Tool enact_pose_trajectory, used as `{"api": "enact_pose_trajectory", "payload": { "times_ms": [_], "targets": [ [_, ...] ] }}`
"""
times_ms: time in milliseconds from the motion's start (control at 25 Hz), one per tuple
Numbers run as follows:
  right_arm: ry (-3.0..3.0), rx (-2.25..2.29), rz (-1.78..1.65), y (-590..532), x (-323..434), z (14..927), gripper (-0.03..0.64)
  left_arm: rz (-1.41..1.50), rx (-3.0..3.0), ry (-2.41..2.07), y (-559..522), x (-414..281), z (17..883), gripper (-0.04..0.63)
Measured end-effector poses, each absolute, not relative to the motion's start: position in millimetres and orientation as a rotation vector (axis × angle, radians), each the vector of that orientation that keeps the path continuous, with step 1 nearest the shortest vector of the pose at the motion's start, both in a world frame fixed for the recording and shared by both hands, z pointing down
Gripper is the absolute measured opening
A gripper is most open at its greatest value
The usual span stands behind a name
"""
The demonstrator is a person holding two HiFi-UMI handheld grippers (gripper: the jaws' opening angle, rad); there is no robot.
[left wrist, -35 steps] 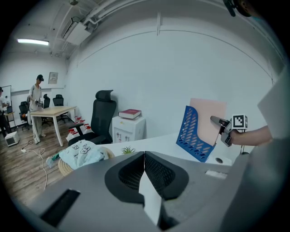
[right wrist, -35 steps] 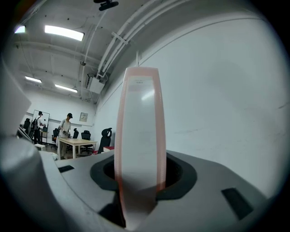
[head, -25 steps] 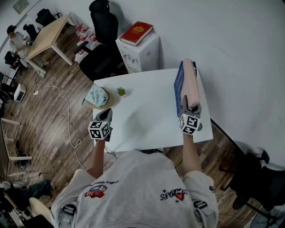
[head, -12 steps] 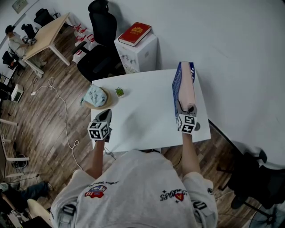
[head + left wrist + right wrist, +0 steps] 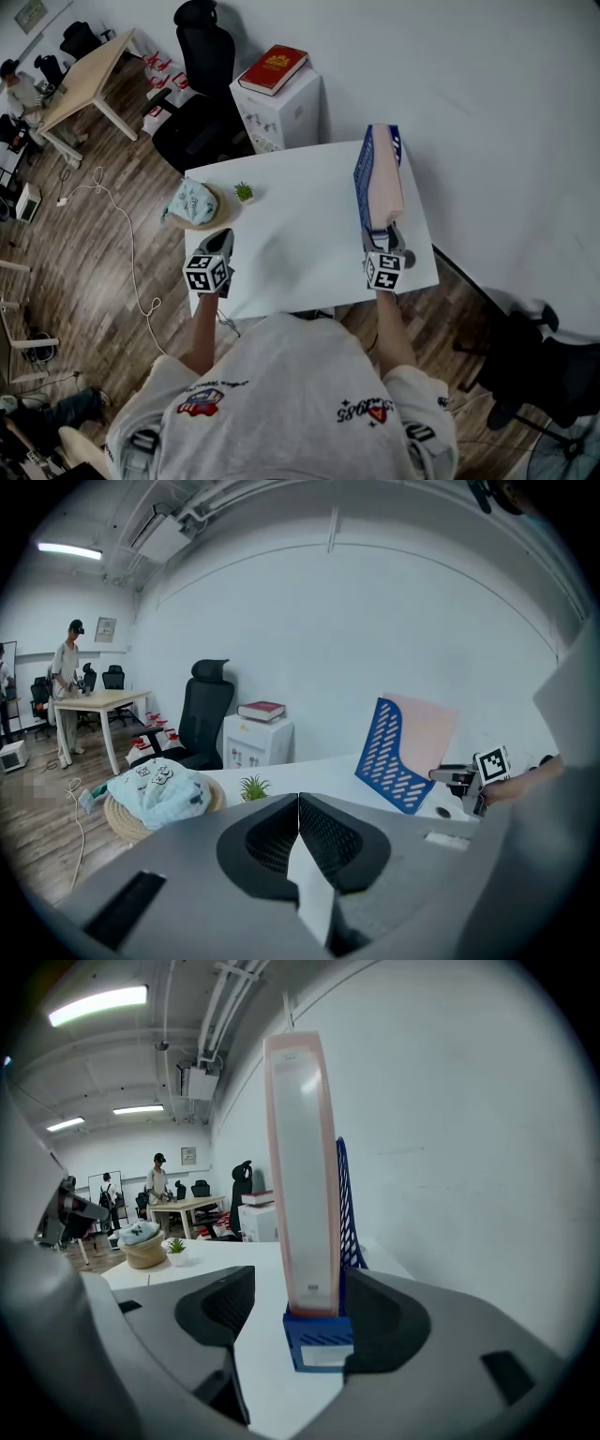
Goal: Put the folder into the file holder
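Note:
A pink folder (image 5: 385, 184) stands upright in the blue mesh file holder (image 5: 362, 176) at the right side of the white table (image 5: 300, 234). In the right gripper view the folder (image 5: 302, 1166) rises from the holder's base (image 5: 319, 1342) between my jaws. My right gripper (image 5: 385, 236) sits at the folder's near end; its jaws have just been opening and stand apart from the folder on both sides. My left gripper (image 5: 221, 242) hovers shut and empty over the table's left front edge. From the left gripper view the holder (image 5: 389, 761) and folder (image 5: 429, 728) show side-on.
A small potted plant (image 5: 244, 192) and a woven basket with a light blue cloth (image 5: 192, 203) sit at the table's left. Behind stand a white cabinet with a red book (image 5: 274, 67) and a black office chair (image 5: 197, 122). A white wall runs close along the right.
The right gripper has come down toward the table with the folder, which now stands in the holder, and its jaws have parted off it. The left gripper has stayed put.

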State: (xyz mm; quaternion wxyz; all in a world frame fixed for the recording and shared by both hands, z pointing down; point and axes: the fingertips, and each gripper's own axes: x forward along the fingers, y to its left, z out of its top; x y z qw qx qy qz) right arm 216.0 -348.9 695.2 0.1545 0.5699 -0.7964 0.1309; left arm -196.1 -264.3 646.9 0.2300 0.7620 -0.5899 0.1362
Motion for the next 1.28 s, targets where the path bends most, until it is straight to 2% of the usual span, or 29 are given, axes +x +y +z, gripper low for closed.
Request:
{"api": "enact_pose_trajectory", "payload": {
  "times_ms": [320, 560, 920, 1280],
  "targets": [
    [-2.199, 1.477, 0.512, -301, 205, 745, 0.274, 0.368, 2.108, -1.601, -266, -189, 648, 0.006],
    [-2.228, 1.331, 0.528, -292, 162, 754, 0.196, 0.354, 2.117, -1.596, -268, -186, 646, 0.006],
    [-2.314, 1.218, 0.411, -312, 108, 703, 0.003, 0.344, 2.147, -1.613, -271, -191, 633, 0.006],
    [-2.437, 1.309, 0.238, -346, 90, 610, 0.002, 0.314, 2.195, -1.610, -281, -186, 617, 0.006]
  ]
}}
